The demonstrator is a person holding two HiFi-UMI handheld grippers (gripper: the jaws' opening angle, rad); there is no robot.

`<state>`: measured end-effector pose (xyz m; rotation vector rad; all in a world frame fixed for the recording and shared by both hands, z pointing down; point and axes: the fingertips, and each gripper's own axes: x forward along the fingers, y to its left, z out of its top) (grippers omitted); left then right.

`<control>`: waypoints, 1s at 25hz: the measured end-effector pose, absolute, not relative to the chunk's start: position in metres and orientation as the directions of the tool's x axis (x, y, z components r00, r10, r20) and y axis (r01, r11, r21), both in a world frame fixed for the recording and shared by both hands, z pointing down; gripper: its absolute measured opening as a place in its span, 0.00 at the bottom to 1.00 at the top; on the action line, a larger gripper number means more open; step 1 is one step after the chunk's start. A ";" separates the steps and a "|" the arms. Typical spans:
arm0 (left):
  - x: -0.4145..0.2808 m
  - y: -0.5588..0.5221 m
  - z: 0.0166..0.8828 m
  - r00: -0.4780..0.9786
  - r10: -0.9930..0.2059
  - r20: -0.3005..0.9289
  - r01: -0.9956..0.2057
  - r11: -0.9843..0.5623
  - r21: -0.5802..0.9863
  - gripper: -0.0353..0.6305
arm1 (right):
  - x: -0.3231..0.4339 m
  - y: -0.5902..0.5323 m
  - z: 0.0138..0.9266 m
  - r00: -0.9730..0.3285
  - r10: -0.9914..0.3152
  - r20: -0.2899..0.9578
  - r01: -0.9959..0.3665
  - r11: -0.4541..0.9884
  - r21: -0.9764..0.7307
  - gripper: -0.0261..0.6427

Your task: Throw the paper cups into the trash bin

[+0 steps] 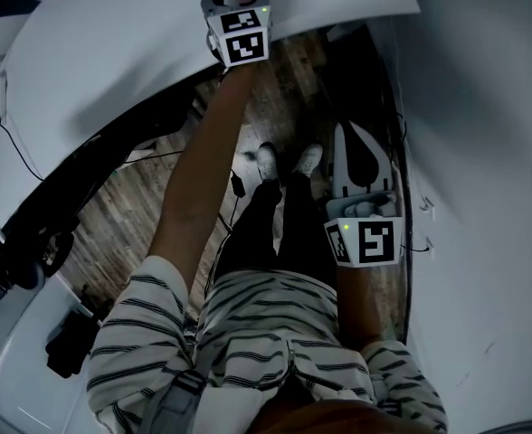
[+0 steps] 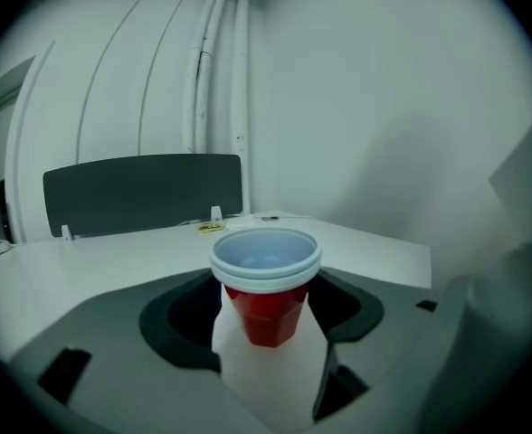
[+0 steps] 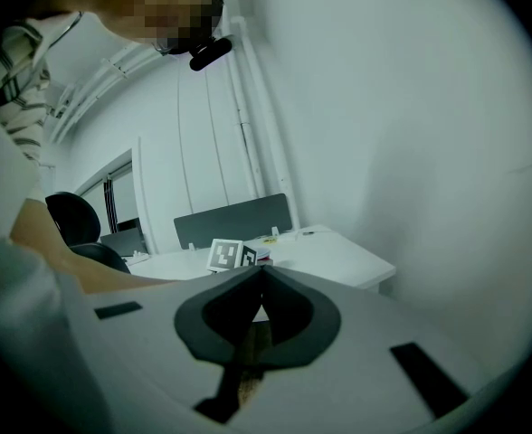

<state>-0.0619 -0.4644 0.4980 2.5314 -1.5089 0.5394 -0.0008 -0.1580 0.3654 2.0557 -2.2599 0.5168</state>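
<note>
left gripper view: left gripper jaws clamp red cup | right gripper jaws pressed together | desk, divider behind

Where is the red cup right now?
The red cup stands upright between the left gripper's jaws, held out over the white desk's near edge; the head view shows it at the top, left of centre.

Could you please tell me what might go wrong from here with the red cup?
1. The left gripper clamps the red cup on its tapered lower wall; it may slip or crush.
2. Its rim shows stacked rings, perhaps nested cups; one could drop out when tipped.
3. No trash bin is in view, and cables lie on the floor, so carrying it risks a trip.
</note>
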 end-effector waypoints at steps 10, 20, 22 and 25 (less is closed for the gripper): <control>-0.068 -0.449 0.474 0.427 -0.827 0.365 -0.882 -0.470 -0.032 0.53 | -0.004 -0.153 0.346 -0.115 -0.968 0.224 -0.975 0.066 -0.214 0.05; -0.079 -0.415 0.437 0.467 -0.822 0.326 -0.866 -0.499 -0.019 0.53 | -0.009 -0.144 0.324 -0.086 -0.974 0.211 -0.981 0.047 -0.186 0.05; -0.079 -0.408 0.426 0.473 -0.823 0.314 -0.864 -0.503 -0.014 0.52 | -0.011 -0.141 0.317 -0.081 -0.976 0.204 -0.983 0.044 -0.180 0.05; -0.077 -0.397 0.405 0.487 -0.823 0.293 -0.859 -0.513 -0.014 0.52 | -0.012 -0.135 0.307 -0.075 -0.979 0.191 -0.984 0.042 -0.171 0.05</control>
